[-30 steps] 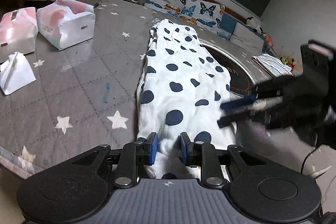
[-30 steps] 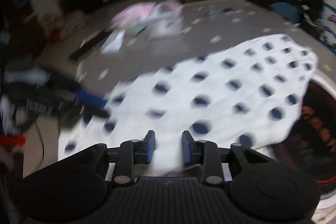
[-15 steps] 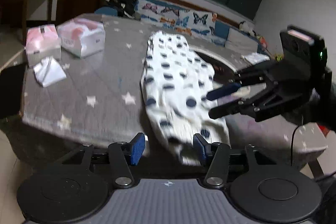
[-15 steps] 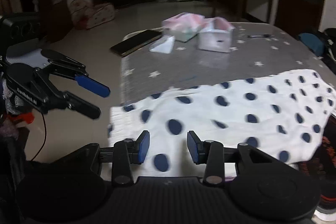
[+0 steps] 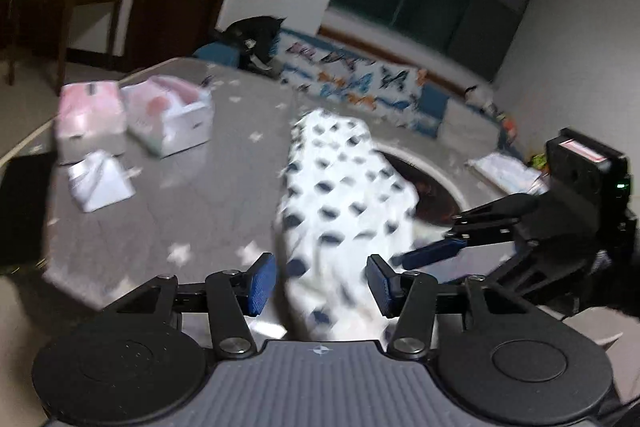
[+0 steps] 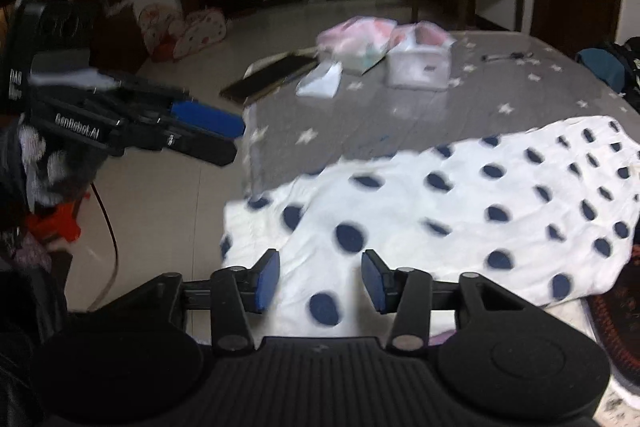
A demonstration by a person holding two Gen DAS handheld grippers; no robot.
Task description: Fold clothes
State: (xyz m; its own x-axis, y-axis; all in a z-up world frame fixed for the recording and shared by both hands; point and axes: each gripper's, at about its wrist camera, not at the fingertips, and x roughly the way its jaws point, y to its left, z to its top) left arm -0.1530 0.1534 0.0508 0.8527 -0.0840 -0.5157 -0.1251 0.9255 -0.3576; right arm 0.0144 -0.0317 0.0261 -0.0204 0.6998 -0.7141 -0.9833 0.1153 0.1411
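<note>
White dotted garment (image 6: pixel 460 195) overhanging table edge (image 6: pixel 250 147)

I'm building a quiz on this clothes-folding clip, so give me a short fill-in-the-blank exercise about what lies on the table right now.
1. The white garment on the table is patterned with dark ____.
2. The grey tablecloth is printed with small white ____.
3. The blue-padded fingers of the right gripper stand ____, pressing on nothing.
4. The tissue packs at the far end are white and ____.

Missing words: dots; stars; open; pink
</note>
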